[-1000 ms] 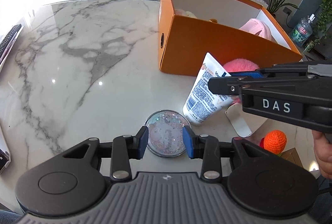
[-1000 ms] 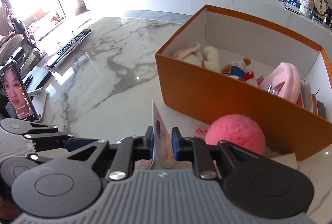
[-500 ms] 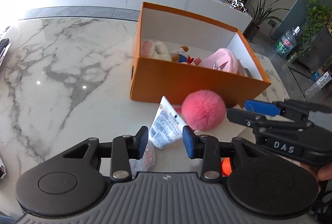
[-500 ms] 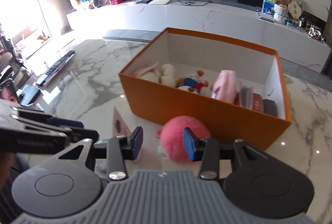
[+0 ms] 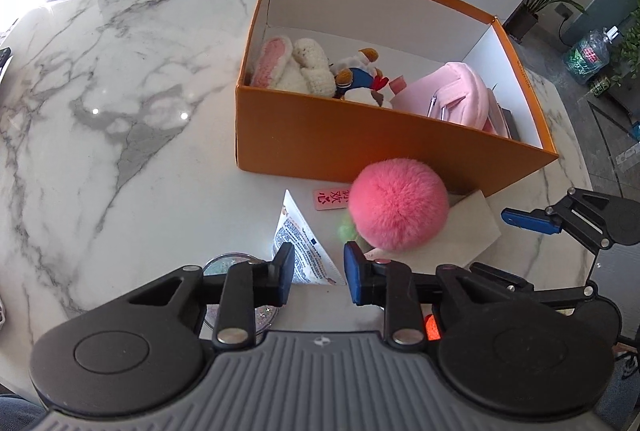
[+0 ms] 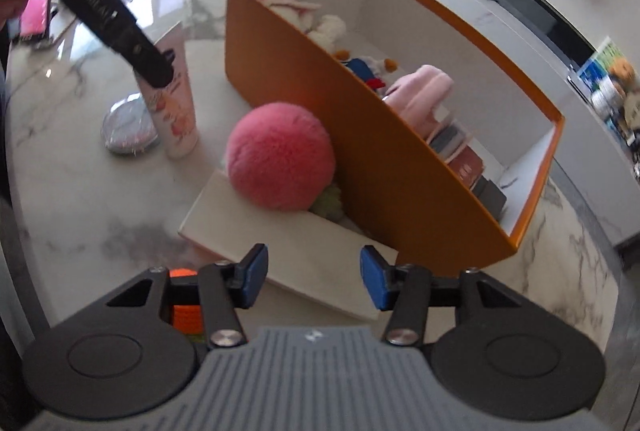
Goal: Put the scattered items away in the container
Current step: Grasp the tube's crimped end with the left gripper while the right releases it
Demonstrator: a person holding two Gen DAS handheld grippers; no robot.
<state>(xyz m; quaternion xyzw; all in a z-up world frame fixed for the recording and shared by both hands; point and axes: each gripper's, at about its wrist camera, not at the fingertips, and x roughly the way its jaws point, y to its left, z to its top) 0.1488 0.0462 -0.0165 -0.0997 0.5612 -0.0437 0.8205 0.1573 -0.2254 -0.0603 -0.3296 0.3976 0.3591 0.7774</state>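
**Tabletop lot: loose items awaiting the orange box**

Orange box (image 5: 384, 135): open-topped on the marble table (image 5: 120, 111), already holding plush toys and a pink pouch.
Cream tube (image 6: 176, 103): stands cap-down left of the box. Left gripper (image 5: 318, 269) brackets its crimped top, jaws closing, pads not visibly pressing; likely placed to lift it.
Pink pompom (image 6: 280, 155): against the box's front wall, resting on a white card (image 6: 288, 251).
Right gripper (image 6: 314, 281): jaws opening, nothing between them, poised over the card.
Glitter disc (image 6: 128, 131): beside the tube.
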